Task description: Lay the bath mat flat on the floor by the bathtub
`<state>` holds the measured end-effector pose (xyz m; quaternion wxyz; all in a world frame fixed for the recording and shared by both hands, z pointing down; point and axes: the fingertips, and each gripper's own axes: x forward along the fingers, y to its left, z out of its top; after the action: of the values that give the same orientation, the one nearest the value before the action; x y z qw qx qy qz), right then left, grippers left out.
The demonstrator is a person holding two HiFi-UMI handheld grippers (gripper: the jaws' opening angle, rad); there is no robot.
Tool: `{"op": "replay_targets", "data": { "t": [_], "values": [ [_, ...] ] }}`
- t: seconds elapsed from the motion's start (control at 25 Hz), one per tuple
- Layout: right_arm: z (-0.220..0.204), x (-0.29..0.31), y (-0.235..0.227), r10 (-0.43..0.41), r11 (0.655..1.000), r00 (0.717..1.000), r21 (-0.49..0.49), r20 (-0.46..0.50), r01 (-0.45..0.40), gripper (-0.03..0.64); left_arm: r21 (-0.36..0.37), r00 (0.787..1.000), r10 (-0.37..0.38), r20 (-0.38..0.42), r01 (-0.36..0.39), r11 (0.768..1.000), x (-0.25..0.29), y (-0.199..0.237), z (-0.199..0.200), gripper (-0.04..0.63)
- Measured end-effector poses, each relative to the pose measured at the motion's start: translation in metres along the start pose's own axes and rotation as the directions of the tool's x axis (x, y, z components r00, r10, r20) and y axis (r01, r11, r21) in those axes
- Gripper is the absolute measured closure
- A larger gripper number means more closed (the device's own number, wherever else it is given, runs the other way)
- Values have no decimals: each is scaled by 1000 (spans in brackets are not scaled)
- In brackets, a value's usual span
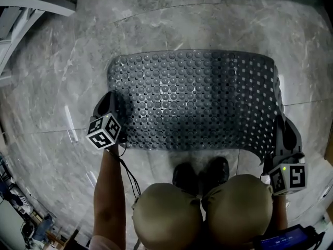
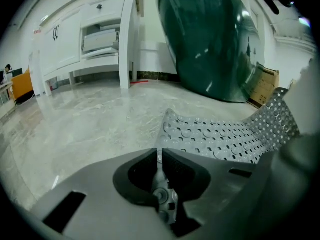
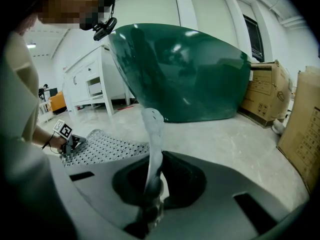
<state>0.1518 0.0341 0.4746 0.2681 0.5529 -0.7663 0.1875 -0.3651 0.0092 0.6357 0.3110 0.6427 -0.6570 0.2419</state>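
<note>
A grey perforated bath mat (image 1: 192, 98) with round suction cups is spread over the marble floor (image 1: 62, 77) in the head view, its right end still lifted and curled. My left gripper (image 1: 110, 120) is shut on the mat's near left corner; in the left gripper view the mat (image 2: 220, 136) runs out from between the jaws. My right gripper (image 1: 281, 139) is shut on the mat's near right corner, and the mat's edge (image 3: 152, 149) stands up between its jaws. The dark green bathtub (image 3: 185, 74) stands beyond the mat, and the bathtub (image 2: 210, 39) also fills the back of the left gripper view.
White cabinets (image 2: 90, 34) stand at the left of the room. Cardboard boxes (image 3: 267, 91) sit to the right of the tub. My shoes (image 1: 200, 173) and knees are just behind the mat's near edge. A white frame (image 1: 21, 14) is at the upper left.
</note>
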Motion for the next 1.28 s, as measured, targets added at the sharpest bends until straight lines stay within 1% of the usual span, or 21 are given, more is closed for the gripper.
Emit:
{"op": "replay_targets", "data": {
  "t": [0.08,0.16,0.28,0.36,0.48,0.56,0.64,0.72,0.8,0.92,0.96,1.0,1.12,1.28],
  "values": [
    [0,2,1,-3,1000,1000,4,5,3,588,2,1000,-6,22,6,1000,-9,-6,7,541],
    [1,0,3,3,1000,1000,-1,2,-3,588,-13,998,-28,60,28,1000,-22,-15,20,541],
    [6,1,5,10,1000,1000,-7,-8,-10,588,-32,990,-50,134,55,998,-45,-24,54,541],
    [9,6,5,-1,1000,1000,28,-20,2,588,-31,983,-74,169,80,996,-61,-36,81,541],
    [11,7,8,-11,998,999,62,-52,15,588,-25,973,-126,194,133,991,-100,-60,113,541],
    [14,4,10,-15,998,998,58,-68,18,588,-23,968,-153,199,161,987,-130,-74,122,541],
    [14,0,11,-20,998,997,62,-74,25,588,-30,964,-176,198,185,982,-151,-84,116,541],
    [9,-4,13,-26,997,997,74,-73,31,588,-48,960,-182,212,196,979,-162,-87,103,541],
    [4,-6,14,-27,997,998,69,-57,31,588,-82,954,-178,242,203,976,-165,-85,90,541],
    [1,-1,7,-26,999,1000,29,-12,26,588,-147,940,-168,298,220,964,-163,-85,72,541],
    [-2,0,2,-30,999,1000,26,1,30,588,-153,936,-169,310,225,962,-164,-87,67,541],
    [-7,0,-1,-36,999,999,33,11,36,588,-146,934,-173,313,228,963,-166,-89,62,541],
    [-17,-2,-8,-52,997,998,55,27,50,588,-91,937,-186,295,221,971,-177,-99,52,541],
    [-27,3,-14,-72,996,996,61,45,69,588,-42,932,-199,302,222,974,-194,-105,51,541]
  ]
}}
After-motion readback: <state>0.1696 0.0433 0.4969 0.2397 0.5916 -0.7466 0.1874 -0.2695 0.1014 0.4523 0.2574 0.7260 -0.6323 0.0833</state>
